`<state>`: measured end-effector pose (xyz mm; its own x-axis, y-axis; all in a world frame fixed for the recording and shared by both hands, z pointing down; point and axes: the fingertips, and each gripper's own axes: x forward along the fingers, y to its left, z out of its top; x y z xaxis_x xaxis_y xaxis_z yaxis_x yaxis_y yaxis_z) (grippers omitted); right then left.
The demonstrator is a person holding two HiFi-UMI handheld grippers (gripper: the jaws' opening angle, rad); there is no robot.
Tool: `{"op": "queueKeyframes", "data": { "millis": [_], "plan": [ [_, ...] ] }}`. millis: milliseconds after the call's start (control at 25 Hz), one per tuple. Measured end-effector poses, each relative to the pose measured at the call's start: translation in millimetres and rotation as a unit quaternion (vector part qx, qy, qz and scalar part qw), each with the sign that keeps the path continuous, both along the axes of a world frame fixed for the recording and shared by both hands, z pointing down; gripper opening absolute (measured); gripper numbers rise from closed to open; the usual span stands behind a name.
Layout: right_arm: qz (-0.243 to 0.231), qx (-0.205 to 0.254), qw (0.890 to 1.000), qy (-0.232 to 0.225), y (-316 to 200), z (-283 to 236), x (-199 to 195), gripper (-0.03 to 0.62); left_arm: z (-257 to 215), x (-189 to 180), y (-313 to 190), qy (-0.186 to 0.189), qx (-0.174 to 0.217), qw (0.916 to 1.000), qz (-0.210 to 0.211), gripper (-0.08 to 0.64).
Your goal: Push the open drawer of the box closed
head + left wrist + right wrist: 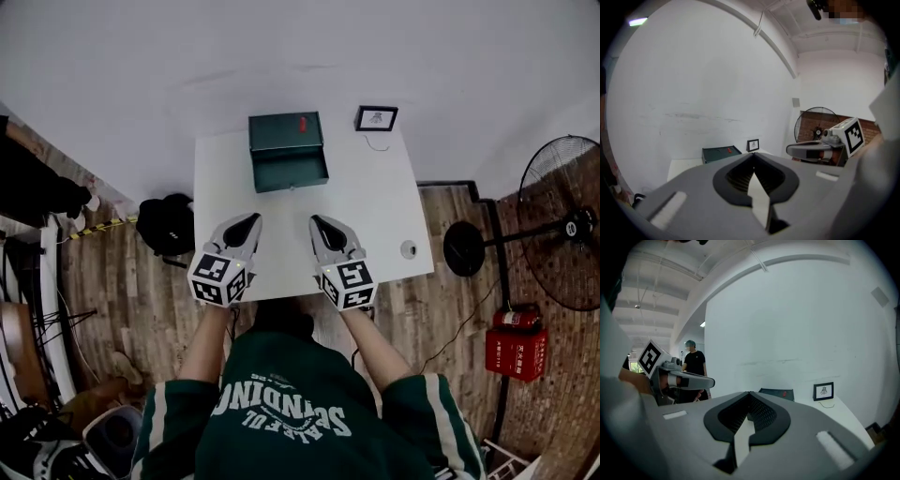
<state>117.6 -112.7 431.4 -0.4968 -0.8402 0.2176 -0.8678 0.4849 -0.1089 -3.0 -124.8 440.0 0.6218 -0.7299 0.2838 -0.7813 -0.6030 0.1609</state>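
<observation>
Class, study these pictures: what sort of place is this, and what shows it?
Probably a workroom or studio rather than a home: a bare white table against a plain white wall, with a standing fan and a red fire extinguisher box on the wood floor.

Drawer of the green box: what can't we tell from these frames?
- Drawer contents: head view, too small and dark.
- Drawer front: gripper views, hidden behind the left gripper and right gripper themselves; only the box top shows.
- Red item on the box: too small to identify in every view.
- Round object near the table edge: head view, too small.
</observation>
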Motion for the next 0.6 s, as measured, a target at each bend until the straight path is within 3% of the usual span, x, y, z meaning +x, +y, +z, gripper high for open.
{"op": "queueKeyframes", "data": {
  "millis": [600],
  "plan": [
    [0.029,-0.06,0.998,0.01,-92,67,-22,0.002,52,-10,-93,0.0,-0.051,0.9981,0.035,0.052]
  ]
}}
